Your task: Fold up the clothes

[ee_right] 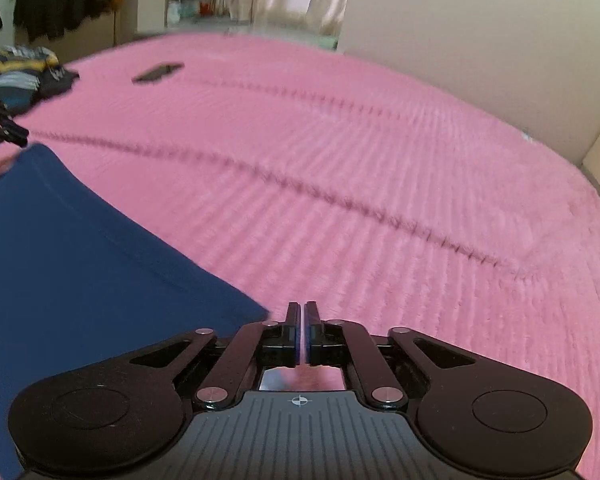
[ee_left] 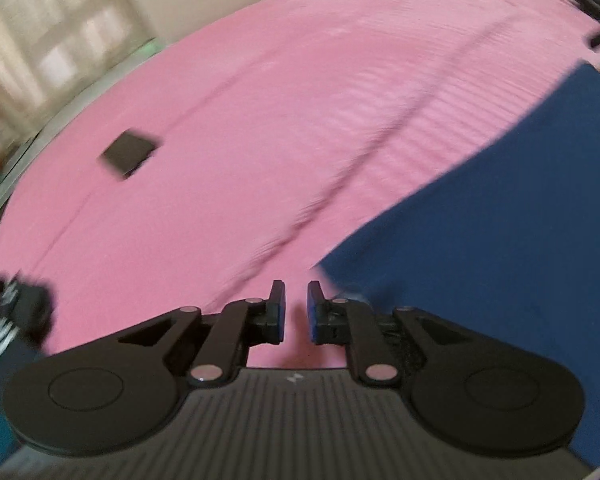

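Pink ribbed bedspread [ee_right: 380,184] fills both views, under the left tongs [ee_left: 296,308], parted a little and empty, and the right tongs [ee_right: 303,332], nearly shut on nothing. A navy garment [ee_right: 80,264] lies flat at lower left in the right view, running diagonally. Curtains [ee_left: 40,32] hang upper left.

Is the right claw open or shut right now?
Shut. In the right wrist view the right claw shows only a hairline slit between its pads, with nothing visible gripped; the blue garment lies beside it.
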`<action>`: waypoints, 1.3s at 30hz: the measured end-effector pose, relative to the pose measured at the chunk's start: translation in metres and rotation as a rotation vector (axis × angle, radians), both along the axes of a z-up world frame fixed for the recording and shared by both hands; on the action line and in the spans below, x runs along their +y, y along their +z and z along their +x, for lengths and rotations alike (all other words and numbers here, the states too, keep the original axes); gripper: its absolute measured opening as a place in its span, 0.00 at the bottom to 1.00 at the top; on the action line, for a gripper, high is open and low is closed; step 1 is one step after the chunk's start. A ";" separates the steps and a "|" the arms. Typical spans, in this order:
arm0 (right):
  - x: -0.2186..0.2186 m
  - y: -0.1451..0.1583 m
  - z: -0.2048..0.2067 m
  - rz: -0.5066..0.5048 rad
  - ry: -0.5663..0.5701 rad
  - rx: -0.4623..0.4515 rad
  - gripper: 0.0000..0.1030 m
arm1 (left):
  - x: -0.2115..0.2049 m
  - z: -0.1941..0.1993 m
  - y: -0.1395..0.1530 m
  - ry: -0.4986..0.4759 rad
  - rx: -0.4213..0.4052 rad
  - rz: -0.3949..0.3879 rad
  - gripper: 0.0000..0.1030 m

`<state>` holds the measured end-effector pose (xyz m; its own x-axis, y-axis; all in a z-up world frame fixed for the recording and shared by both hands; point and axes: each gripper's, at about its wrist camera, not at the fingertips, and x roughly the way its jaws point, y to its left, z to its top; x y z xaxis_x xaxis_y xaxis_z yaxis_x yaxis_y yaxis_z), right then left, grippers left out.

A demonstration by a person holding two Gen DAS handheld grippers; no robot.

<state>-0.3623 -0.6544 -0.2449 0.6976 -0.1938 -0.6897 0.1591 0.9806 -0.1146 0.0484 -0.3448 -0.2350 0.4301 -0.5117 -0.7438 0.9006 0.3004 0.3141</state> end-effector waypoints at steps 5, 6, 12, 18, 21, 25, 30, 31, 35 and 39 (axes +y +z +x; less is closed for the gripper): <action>0.062 0.016 -0.024 0.074 0.065 -0.088 0.69 | 0.042 -0.024 0.024 0.027 0.029 -0.069 0.11; 0.074 0.017 -0.029 0.112 0.074 -0.104 0.69 | 0.049 -0.035 0.026 0.019 0.043 -0.085 0.11; 0.127 -0.019 -0.050 0.306 0.105 -0.051 0.69 | 0.087 -0.107 0.011 -0.040 0.169 -0.122 0.14; 0.128 -0.023 -0.077 0.336 0.016 -0.055 0.69 | 0.113 -0.145 -0.006 -0.040 0.153 -0.078 0.14; 0.128 -0.014 -0.082 0.336 -0.035 -0.103 0.69 | 0.114 -0.158 0.007 -0.066 0.091 -0.141 0.14; 0.129 -0.015 -0.087 0.388 -0.161 -0.199 0.69 | 0.093 -0.182 0.014 -0.160 0.048 -0.195 0.16; 0.141 -0.029 -0.099 0.341 -0.172 -0.181 0.69 | 0.067 -0.195 -0.017 -0.200 0.055 -0.084 0.15; 0.140 -0.028 -0.105 0.349 -0.178 -0.187 0.69 | 0.069 -0.198 -0.018 -0.203 0.045 -0.084 0.15; 0.127 -0.022 -0.136 0.407 -0.263 -0.226 0.69 | 0.073 -0.200 -0.006 -0.180 0.047 -0.099 0.15; 0.104 -0.010 -0.172 0.386 -0.421 -0.309 0.69 | 0.069 -0.213 0.011 -0.210 0.029 -0.121 0.16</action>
<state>-0.5348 -0.5509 -0.2547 0.7937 -0.2718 -0.5443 0.5077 0.7889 0.3463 -0.1642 -0.2756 -0.2239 0.2847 -0.6736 -0.6821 0.9552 0.1397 0.2608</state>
